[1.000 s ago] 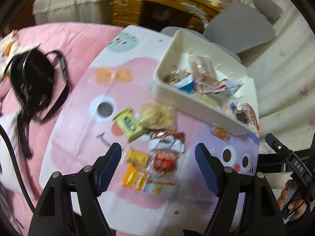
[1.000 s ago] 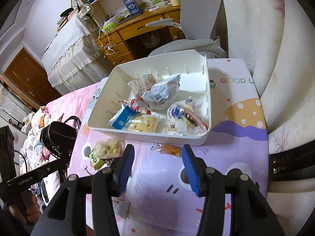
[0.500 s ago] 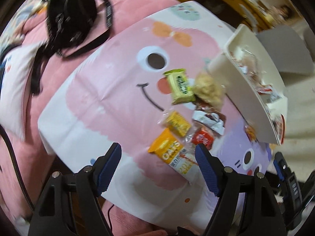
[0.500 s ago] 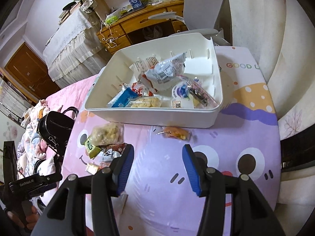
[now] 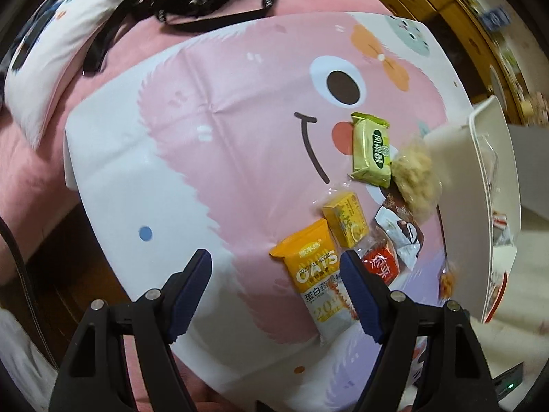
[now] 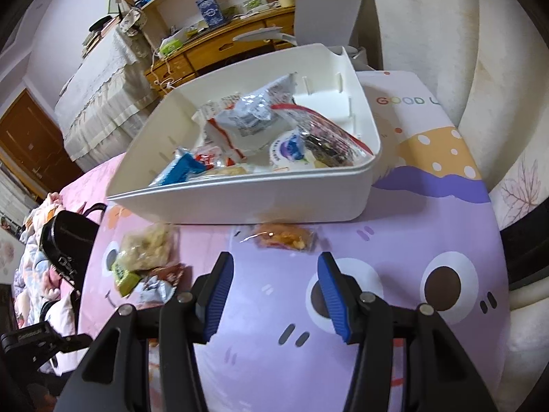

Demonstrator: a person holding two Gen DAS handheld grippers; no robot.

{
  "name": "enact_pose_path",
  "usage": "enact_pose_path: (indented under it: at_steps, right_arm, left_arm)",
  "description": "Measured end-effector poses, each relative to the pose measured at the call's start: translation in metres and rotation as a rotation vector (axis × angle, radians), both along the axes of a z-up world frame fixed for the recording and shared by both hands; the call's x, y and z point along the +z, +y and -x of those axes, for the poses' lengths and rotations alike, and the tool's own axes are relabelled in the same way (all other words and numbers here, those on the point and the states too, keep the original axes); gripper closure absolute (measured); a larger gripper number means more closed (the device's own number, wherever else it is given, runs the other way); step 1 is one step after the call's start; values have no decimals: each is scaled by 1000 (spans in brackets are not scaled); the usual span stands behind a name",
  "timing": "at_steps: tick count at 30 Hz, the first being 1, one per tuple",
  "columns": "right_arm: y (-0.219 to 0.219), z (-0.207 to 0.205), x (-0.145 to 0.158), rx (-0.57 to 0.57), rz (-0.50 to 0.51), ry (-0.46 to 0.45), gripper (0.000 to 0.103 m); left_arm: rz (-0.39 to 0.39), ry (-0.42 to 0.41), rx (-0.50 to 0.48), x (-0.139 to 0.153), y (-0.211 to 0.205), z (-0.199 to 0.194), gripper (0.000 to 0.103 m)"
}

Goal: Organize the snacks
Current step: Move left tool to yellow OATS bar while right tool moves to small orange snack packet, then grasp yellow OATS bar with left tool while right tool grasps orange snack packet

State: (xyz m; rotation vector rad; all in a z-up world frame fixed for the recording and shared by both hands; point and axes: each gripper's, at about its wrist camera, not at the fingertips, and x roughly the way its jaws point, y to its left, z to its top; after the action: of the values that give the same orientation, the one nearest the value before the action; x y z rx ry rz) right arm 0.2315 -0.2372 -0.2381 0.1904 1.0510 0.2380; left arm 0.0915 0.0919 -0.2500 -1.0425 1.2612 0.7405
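Left gripper [image 5: 276, 293]: jaws spread, empty. Orange OATS packet [image 5: 317, 274] lies on the cartoon tablecloth [image 5: 223, 120], mostly between the fingers, hard against the right one, long axis running along them.

Right gripper [image 6: 274, 292]: jaws spread, empty. Small orange snack pouch [image 6: 281, 238] lies just ahead, crosswise, beside the white bin [image 6: 240, 202].

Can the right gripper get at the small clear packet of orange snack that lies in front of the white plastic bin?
Probably yes. The right gripper is open and empty, and the clear packet of orange snack lies just ahead on bare cloth, close to the white plastic bin wall.
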Motion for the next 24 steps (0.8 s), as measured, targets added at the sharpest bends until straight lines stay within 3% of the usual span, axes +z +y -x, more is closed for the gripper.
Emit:
enact_pose_path:
  at_steps: [13, 24]
  right_arm:
    - [18, -19, -39, 1, 88, -67, 36]
    - [43, -22, -47, 51, 160, -99, 34]
  left_arm:
    - [95, 17, 168, -38, -3, 2, 27]
    - [158, 66, 200, -58, -7, -16, 28]
